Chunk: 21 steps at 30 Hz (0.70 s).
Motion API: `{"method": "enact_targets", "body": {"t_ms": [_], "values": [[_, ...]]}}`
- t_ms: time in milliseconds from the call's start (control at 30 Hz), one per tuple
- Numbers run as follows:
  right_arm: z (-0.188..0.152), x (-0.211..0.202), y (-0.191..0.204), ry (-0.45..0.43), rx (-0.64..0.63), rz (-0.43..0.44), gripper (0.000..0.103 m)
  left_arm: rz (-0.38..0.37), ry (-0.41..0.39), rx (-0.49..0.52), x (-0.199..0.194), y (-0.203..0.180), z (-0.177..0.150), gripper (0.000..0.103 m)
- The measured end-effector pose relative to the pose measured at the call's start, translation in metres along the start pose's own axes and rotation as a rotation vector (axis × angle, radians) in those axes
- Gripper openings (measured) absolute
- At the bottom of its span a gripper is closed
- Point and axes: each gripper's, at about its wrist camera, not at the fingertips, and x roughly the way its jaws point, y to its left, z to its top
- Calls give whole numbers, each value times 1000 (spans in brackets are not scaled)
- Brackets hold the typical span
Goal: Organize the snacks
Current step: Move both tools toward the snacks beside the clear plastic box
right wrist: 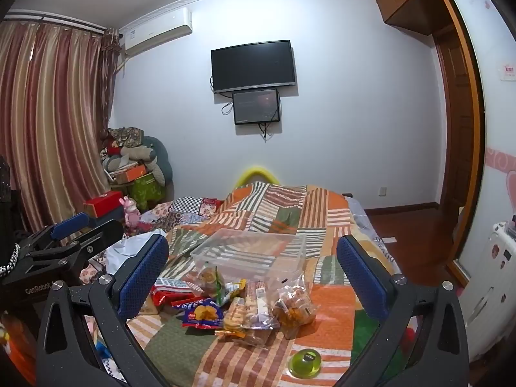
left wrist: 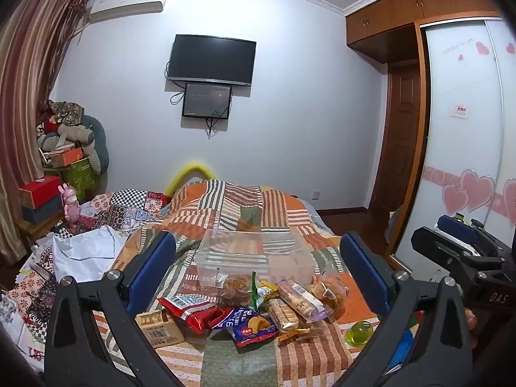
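Observation:
A pile of snack packets lies on the patchwork bed: a blue chip packet (left wrist: pixel 253 325) (right wrist: pixel 203 316), a red packet (left wrist: pixel 190 309) (right wrist: pixel 167 293), a tan box (left wrist: pixel 159 327), wafer packs (left wrist: pixel 298 300) (right wrist: pixel 248 309) and a clear bag of pastries (left wrist: pixel 329 290) (right wrist: pixel 293 309). A green jelly cup (left wrist: pixel 358 333) (right wrist: pixel 304 362) sits apart to the right. An empty clear plastic bin (left wrist: pixel 254 254) (right wrist: pixel 251 251) stands just behind the pile. My left gripper (left wrist: pixel 258 274) and right gripper (right wrist: pixel 251 274) are both open and empty, held above the pile.
A white cloth (left wrist: pixel 84 254) and a pink rabbit toy (left wrist: pixel 71 206) lie at the bed's left. Boxes and cushions (left wrist: pixel 67 158) are stacked in the corner. A wardrobe with heart stickers (left wrist: pixel 467 161) stands on the right. A TV (left wrist: pixel 211 59) hangs on the far wall.

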Motion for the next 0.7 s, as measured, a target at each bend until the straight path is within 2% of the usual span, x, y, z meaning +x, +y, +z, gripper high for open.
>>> {"method": "enact_targets", "body": {"t_ms": [700], "values": [[1,0,1,-1,2,-1,103,14,-5,-7,-2,4,1,103]]}}
